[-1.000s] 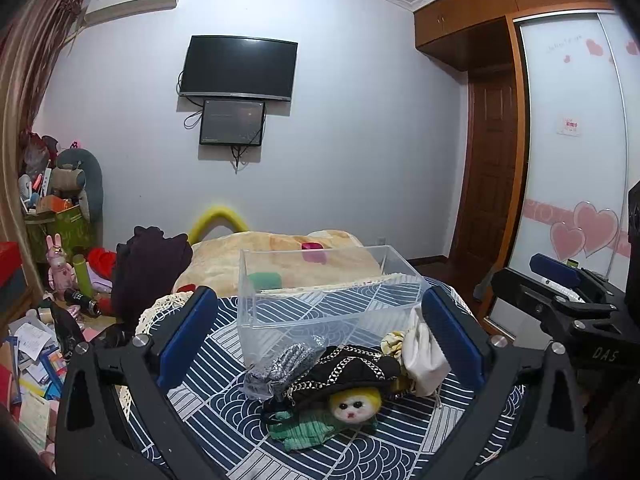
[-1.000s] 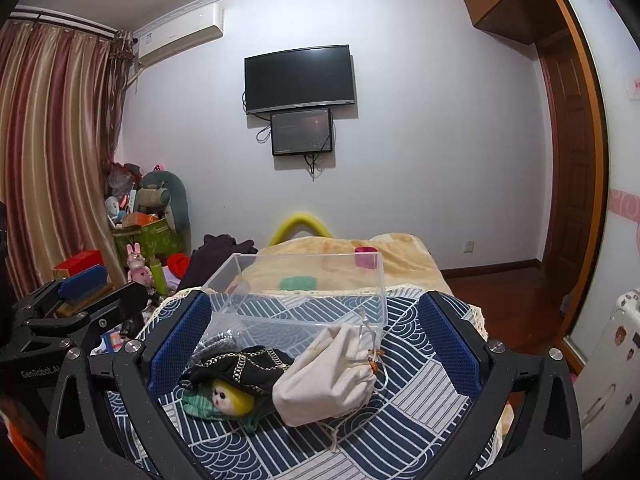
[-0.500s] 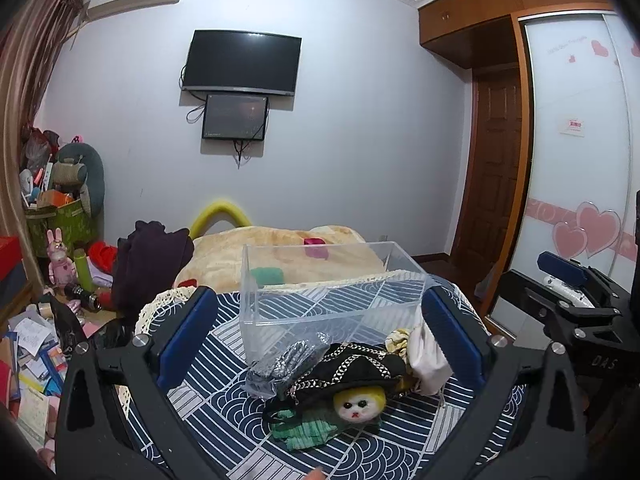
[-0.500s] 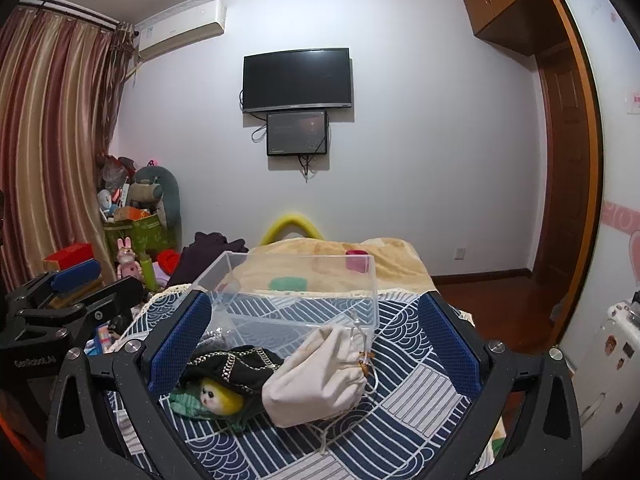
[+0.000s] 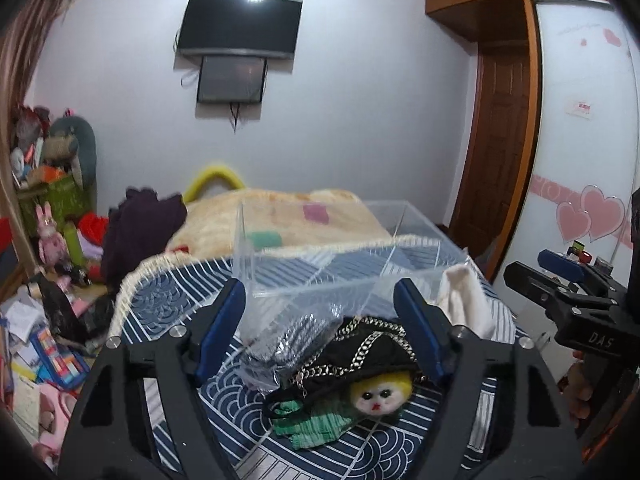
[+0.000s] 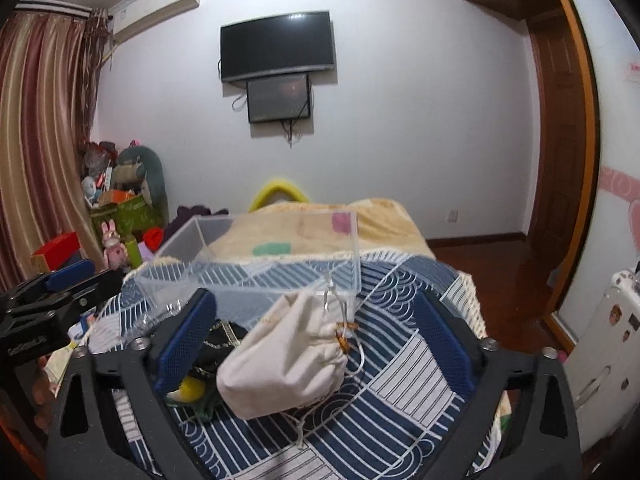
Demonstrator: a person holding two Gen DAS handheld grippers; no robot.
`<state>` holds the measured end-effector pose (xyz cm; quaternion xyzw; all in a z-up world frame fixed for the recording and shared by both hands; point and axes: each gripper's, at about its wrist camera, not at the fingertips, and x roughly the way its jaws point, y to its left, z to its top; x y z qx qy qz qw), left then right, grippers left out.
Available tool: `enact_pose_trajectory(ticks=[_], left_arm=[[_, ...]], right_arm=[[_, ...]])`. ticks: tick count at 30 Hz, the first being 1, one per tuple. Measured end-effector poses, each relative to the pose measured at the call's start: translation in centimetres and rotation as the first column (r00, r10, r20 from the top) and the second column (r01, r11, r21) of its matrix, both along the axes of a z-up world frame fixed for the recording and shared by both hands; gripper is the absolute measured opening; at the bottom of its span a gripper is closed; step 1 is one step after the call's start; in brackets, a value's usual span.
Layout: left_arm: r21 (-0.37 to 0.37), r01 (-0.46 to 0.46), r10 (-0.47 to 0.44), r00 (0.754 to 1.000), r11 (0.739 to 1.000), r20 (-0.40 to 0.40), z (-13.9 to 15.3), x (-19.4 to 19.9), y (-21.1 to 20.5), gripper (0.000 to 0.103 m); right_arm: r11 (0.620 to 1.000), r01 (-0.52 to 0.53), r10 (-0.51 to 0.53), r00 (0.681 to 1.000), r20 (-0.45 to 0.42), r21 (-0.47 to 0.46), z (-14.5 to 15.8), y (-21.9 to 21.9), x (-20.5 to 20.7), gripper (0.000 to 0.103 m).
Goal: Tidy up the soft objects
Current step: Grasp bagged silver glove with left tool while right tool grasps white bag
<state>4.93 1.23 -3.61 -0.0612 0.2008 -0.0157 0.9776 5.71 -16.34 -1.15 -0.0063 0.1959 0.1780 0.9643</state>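
A clear plastic box (image 5: 344, 256) stands empty on a blue patterned table (image 5: 168, 300). In front of it lie a silvery pouch (image 5: 280, 340), a doll with a yellow-fringed face, black chain-trimmed hat and green clothes (image 5: 360, 384), and a white drawstring bag (image 6: 288, 356). My left gripper (image 5: 320, 320) is open, low over the pouch and doll. My right gripper (image 6: 316, 340) is open, with the white bag between its fingers (image 6: 188, 336), not touching them. The box also shows in the right wrist view (image 6: 256, 264).
A bed with a beige blanket (image 5: 280, 216) lies behind the table. Toys, boxes and papers clutter the floor at left (image 5: 48, 280). A wooden door (image 5: 500, 160) and a wardrobe with pink hearts (image 5: 592, 160) stand at right. A white appliance (image 6: 600, 360) is at far right.
Both grippers have moved forward and lower toward the soft things. The left gripper's fingers now frame the pouch and doll; the white bag now sits between the right gripper's fingers.
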Motion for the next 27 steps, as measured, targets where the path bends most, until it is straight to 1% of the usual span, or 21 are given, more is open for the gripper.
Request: enact_pose_trajectory(ticks=[3, 6, 9, 11, 14, 15, 16, 20, 22, 25, 26, 27], left_arm=[[0.011, 0.0, 0.001, 0.999, 1.0, -0.045, -1.4, 1.4, 0.0, 0.069], [0.01, -0.012, 0.013, 0.996, 1.0, -0.086, -2.7, 2.3, 0.2, 0.064], [-0.021, -0.024, 0.021, 0.991, 0.999, -0.131, -3.9, 3.4, 1.0, 0.061], [-0.041, -0.019, 0.013, 0.987, 0.999, -0.16, -4.8, 4.0, 1.3, 0.061], [-0.05, -0.01, 0.0, 0.979, 0.999, -0.203, -6.1, 4.8, 1.5, 0.061], [-0.052, -0.008, -0.003, 0.977, 0.999, -0.214, -6.4, 5.0, 1.5, 0.062], [-0.055, -0.006, -0.006, 0.976, 0.998, -0.22, -6.7, 5.1, 1.6, 0.062], [-0.079, -0.005, -0.013, 0.975, 0.997, -0.222, -7.2, 5.3, 2.0, 0.061], [-0.085, -0.005, -0.014, 0.975, 0.996, -0.224, -7.4, 5.2, 2.2, 0.048], [-0.066, -0.002, -0.013, 0.975, 0.998, -0.221, -7.6, 5.1, 2.4, 0.041], [-0.054, 0.0, -0.012, 0.976, 0.999, -0.217, -7.7, 5.0, 2.3, 0.04], [-0.044, 0.001, -0.011, 0.977, 0.999, -0.214, -7.6, 4.8, 2.2, 0.036]], right_arm=[[1.0, -0.02, 0.02, 0.999, -0.045, -0.017, -1.1, 0.2, 0.9, 0.084], [0.999, -0.046, 0.045, 0.995, -0.093, -0.011, -2.0, 0.2, 1.5, 0.078], [0.998, -0.052, 0.049, 0.989, -0.136, -0.019, -2.7, 0.2, 2.1, 0.064], [0.998, -0.068, 0.063, 0.984, -0.168, -0.019, -3.2, 0.3, 2.5, 0.064], [0.996, -0.09, 0.087, 0.974, -0.207, -0.007, -3.8, 0.4, 2.9, 0.064], [0.995, -0.095, 0.09, 0.972, -0.217, -0.009, -3.9, 0.5, 3.0, 0.062], [0.995, -0.095, 0.089, 0.971, -0.222, -0.016, -4.1, 0.7, 3.1, 0.056], [0.994, -0.103, 0.094, 0.964, -0.249, -0.024, -4.8, 0.7, 3.5, 0.04], [0.995, -0.102, 0.094, 0.963, -0.251, -0.019, -4.9, 0.5, 3.5, 0.031], [0.995, -0.099, 0.093, 0.966, -0.24, -0.016, -4.6, 0.1, 3.4, 0.025], [0.995, -0.098, 0.092, 0.968, -0.235, -0.014, -4.4, -0.1, 3.2, 0.024], [0.995, -0.099, 0.094, 0.968, -0.232, -0.012, -4.3, -0.2, 3.2, 0.023]])
